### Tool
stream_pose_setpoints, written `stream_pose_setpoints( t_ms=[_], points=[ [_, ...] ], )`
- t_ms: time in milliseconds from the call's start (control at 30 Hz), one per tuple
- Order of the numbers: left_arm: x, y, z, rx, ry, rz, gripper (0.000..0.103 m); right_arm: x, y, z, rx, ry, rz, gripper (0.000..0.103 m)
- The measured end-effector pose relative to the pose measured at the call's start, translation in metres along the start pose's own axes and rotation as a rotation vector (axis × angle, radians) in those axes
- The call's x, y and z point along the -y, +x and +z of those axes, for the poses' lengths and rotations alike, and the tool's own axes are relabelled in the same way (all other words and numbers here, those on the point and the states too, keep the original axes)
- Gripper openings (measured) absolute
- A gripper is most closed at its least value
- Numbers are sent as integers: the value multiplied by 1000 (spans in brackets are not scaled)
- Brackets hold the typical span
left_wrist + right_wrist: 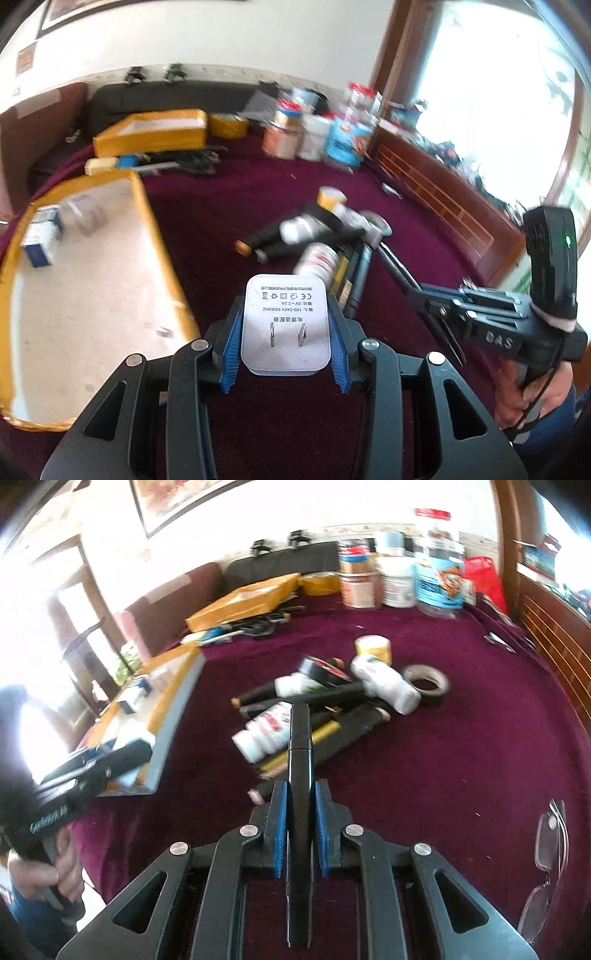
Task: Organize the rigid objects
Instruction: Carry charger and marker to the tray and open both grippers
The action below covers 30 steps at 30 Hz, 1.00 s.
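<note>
Here, left tongs (284, 332) clamp a white charger (284, 325); right tongs (300, 825) pinch a black pen (300, 775) over maroon cloth (461, 738).

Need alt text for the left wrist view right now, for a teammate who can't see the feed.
The left gripper clamps a white plug-in power adapter, prongs facing the camera, above a maroon tablecloth. Left of it lies a yellow-rimmed tray holding small boxes; ahead is a pile of bottles and dark tools, and the right gripper reaches in from the right.
</note>
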State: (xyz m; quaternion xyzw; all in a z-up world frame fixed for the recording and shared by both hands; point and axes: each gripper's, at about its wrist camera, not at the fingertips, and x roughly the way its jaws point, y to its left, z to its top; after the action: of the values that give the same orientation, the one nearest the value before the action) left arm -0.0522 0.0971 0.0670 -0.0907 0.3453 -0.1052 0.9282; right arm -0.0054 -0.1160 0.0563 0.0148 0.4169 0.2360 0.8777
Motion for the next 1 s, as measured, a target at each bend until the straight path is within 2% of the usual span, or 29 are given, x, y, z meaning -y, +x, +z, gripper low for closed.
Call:
stream_pose_setpoints(
  t_ms=[233, 367, 567, 900, 1000],
  points=[
    [-61, -22, 9, 55, -112, 110, 38, -57, 11, 24, -31, -92, 120, 13],
    [-95, -24, 12, 51, -170, 163, 38, -93, 28, 41, -61, -120, 196, 13],
    [-130, -19, 25, 16, -193, 191, 38, -138, 74, 72, -121, -126, 235, 13],
    [-177, 17, 37, -145, -251, 215, 38, -188, 159, 108, -222, -100, 189, 13],
    [-188, 26, 37, -175, -276, 207, 38, -193, 186, 119, -242, -86, 143, 13]
  ],
)
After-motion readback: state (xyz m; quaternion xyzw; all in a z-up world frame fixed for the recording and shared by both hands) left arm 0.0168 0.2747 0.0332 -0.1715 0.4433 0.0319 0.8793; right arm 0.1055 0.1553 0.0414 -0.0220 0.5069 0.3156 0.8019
